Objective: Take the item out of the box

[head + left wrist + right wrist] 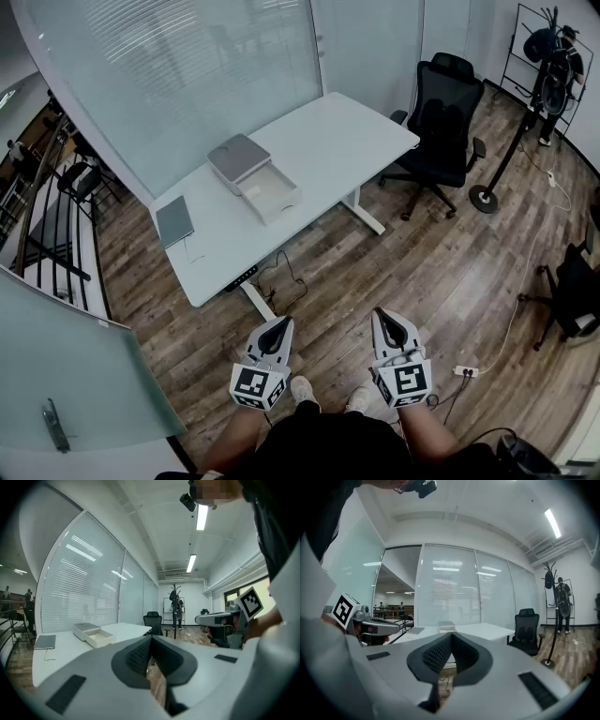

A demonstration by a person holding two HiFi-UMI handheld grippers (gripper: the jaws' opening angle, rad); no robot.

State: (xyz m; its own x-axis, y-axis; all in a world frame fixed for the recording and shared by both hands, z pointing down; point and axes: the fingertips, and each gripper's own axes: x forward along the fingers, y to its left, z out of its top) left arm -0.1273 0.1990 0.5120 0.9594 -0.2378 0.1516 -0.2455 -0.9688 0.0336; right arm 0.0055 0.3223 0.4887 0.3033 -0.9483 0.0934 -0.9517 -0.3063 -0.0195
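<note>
left claw (280,323), right claw (382,315): grey, black ribbed pads (138,656) | marker cubes (255,385): black-white | shoes (302,389): white

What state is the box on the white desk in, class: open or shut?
Open. The box has its pale tray sticking out from the grey-topped part, inside exposed; what it holds cannot be told.

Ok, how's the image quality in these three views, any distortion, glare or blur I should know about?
Head view: even light, sharp, fisheye bows the glass wall and white desk. Left gripper view: dark corners, ceiling light blows out white, the left claw looms large. Right gripper view: same dark corners, right claw shows crisp pad texture, room behind clear.
</note>
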